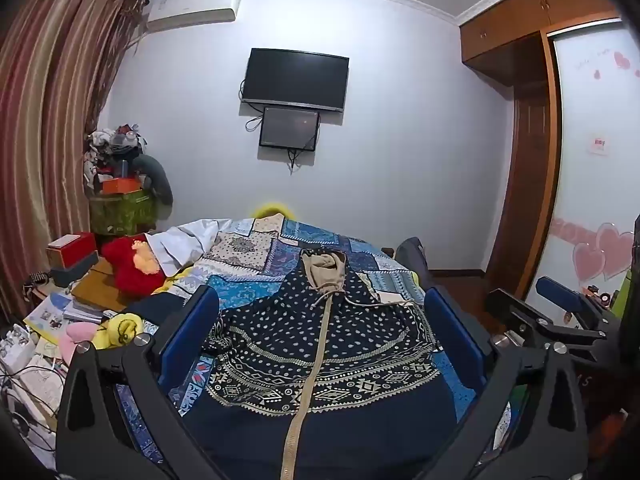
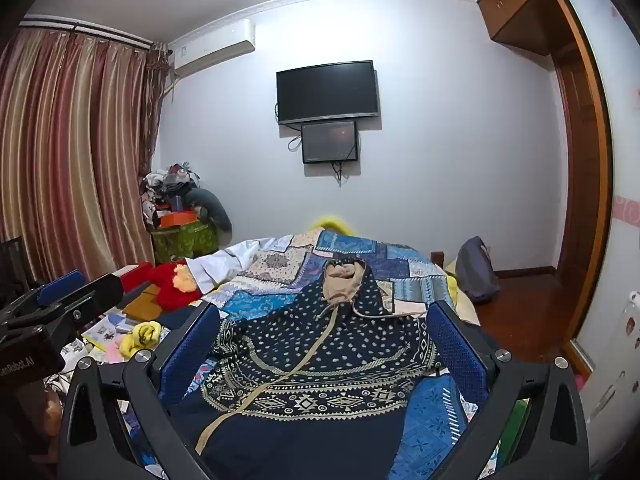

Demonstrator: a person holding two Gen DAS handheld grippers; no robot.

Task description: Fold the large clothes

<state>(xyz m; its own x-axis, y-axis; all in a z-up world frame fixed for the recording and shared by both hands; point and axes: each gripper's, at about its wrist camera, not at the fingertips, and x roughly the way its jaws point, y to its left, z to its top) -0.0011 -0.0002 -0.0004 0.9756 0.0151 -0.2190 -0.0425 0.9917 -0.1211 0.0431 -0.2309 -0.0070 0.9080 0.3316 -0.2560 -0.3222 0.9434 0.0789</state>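
Note:
A navy hooded jacket [image 1: 320, 344] with white dots, patterned bands and a tan zipper lies spread face up on the bed, its tan-lined hood [image 1: 325, 266] at the far end. The same jacket [image 2: 320, 356] fills the right wrist view, hood [image 2: 343, 280] away from me. My left gripper [image 1: 322, 304] hovers above the jacket's near part, jaws wide open, nothing between them. My right gripper [image 2: 322, 320] is likewise open and bare above the jacket. The right gripper's body [image 1: 560, 312] shows at the right of the left wrist view. The left gripper's body [image 2: 64, 300] shows at the left of the right wrist view.
A blue patchwork quilt [image 1: 256, 256] covers the bed. A red plush toy [image 1: 134, 264], boxes, books and yellow and pink items clutter the left side. A loaded green bin [image 2: 184, 240] stands by the curtain. A grey backpack [image 2: 476, 268] sits on the floor by the wardrobe.

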